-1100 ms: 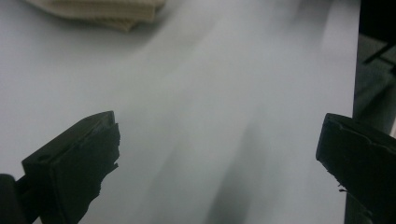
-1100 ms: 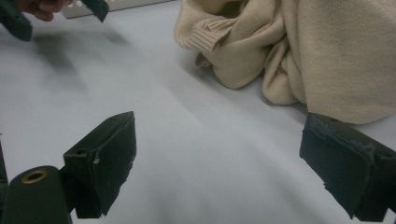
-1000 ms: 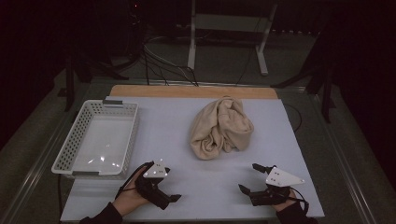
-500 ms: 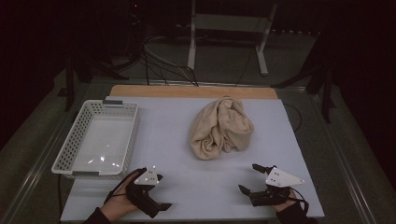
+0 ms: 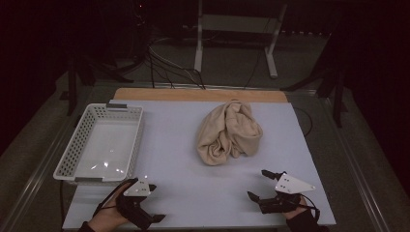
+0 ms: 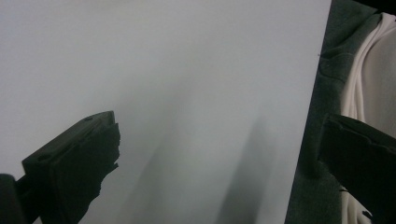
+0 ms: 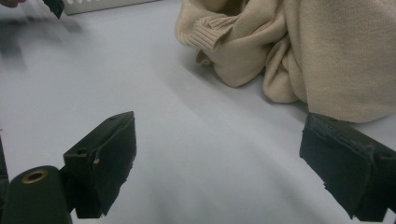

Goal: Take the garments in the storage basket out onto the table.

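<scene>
I see beige sweater [image 5: 229,133] crumpled mid-table, right of white basket [image 5: 99,145]. My right gripper [image 5: 257,186] sits at near edge, jaws spread wide, nothing between them, sweater just ahead (cuff visible in right gripper view). My left gripper [image 5: 153,203] at near-left table [image 5: 193,193] edge, jaws released, holding nothing.
</scene>
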### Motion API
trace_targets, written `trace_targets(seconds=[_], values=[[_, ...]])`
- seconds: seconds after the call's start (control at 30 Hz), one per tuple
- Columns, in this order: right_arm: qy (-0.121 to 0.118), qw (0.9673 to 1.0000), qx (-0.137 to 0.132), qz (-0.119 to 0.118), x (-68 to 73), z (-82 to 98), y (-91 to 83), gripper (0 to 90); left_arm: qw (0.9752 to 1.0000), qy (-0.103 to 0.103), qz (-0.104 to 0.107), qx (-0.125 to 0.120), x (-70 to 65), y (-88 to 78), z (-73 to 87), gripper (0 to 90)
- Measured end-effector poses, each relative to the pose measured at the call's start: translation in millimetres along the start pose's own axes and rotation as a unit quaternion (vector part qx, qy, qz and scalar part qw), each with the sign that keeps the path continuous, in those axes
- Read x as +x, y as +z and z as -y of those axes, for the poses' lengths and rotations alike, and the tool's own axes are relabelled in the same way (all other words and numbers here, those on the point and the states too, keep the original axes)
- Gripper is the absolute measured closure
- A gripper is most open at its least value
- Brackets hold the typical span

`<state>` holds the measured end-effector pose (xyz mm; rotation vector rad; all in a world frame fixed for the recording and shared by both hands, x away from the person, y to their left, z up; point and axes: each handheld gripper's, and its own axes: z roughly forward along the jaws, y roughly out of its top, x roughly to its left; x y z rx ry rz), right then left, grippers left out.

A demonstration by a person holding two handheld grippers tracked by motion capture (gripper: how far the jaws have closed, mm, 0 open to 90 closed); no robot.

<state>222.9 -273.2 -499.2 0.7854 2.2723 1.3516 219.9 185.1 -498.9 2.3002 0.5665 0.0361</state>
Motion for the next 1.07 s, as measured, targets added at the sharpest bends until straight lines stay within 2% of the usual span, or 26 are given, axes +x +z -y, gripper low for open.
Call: trace_targets(seconds=[0.07, 0.17, 0.37, 0.6, 1.07], values=[[0.0, 1.0, 0.002, 0.001, 0.4, 0.3, -0.2, 11.0, 1.0, 0.005, 0.0, -0.004, 1.1, -2.5, 1.6, 0.3], [0.0, 1.0, 0.003, 0.001, 0.9, 0.8, -0.3, 11.0, 0.9999, 0.001, -0.003, -0.01, 3.0, -4.8, 2.2, 0.3], [-0.004, 1.0, 0.004, -0.001, 1.0, 1.1, 0.5, 11.0, 1.0, 0.004, -0.003, -0.008, 2.3, -1.7, 2.3, 0.3], [-0.003, 1.0, 0.007, 0.001, 0.5, 2.7, 0.0, 11.0, 0.9996, -0.005, 0.003, -0.027, 2.3, 3.0, 1.2, 0.3], [-0.001, 0.9999, 0.015, 0.005, -1.7, 4.1, 1.2, 12.1, 0.9992, -0.009, 0.002, -0.038, 2.5, 4.2, -0.5, 0.3]])
